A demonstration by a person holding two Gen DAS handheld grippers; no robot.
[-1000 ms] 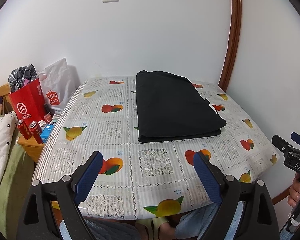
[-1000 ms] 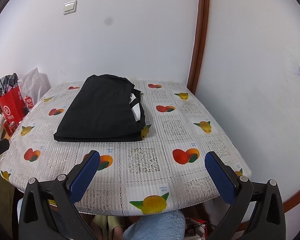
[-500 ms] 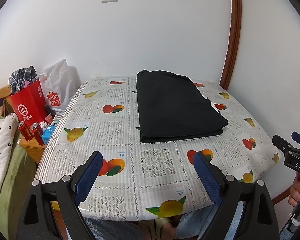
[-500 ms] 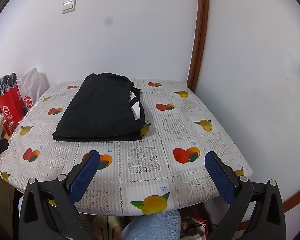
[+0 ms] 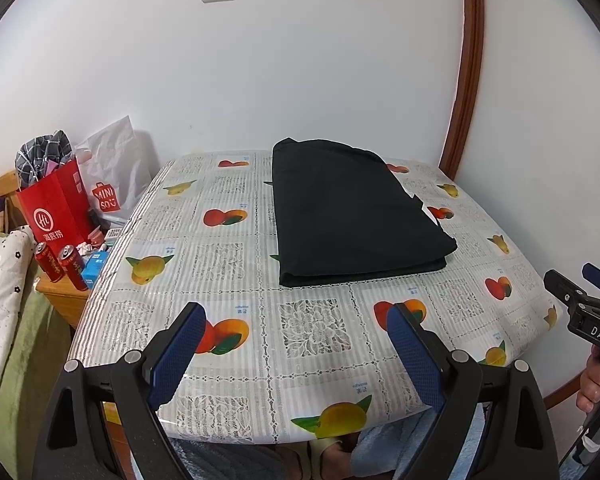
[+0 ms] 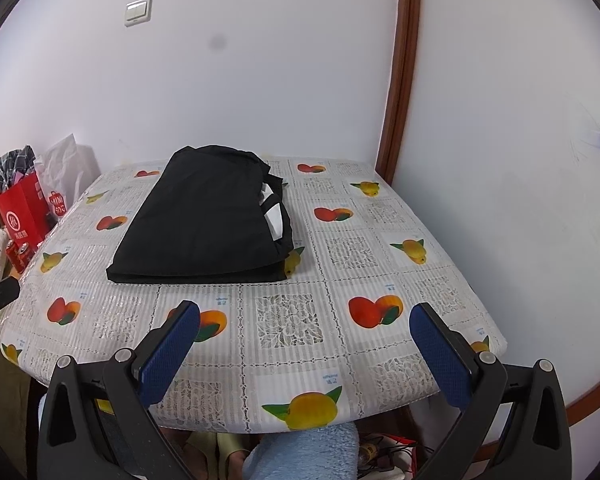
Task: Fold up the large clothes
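Note:
A black garment (image 5: 352,212) (image 6: 208,220) lies folded into a flat rectangle on the table (image 5: 236,256) (image 6: 340,256), toward its far half. White lining shows at its right edge in the right wrist view. My left gripper (image 5: 296,320) hangs open over the table's near edge, nothing between its blue pads, well short of the garment. My right gripper (image 6: 304,320) is likewise open and empty above the near edge. The right gripper (image 5: 580,284) also shows at the right side of the left wrist view, held by a hand (image 5: 590,384).
A fruit-print cloth covers the table, which stands in a white-walled corner with a brown door frame (image 5: 460,80). Left of the table a low wooden stand carries a red paper bag (image 5: 54,208), a white bag (image 5: 108,176) and two red cans (image 5: 62,266). A green-covered seat (image 5: 16,360) lies nearer.
The view has shifted very slightly in both cameras; the garment and both open grippers remain as they were.

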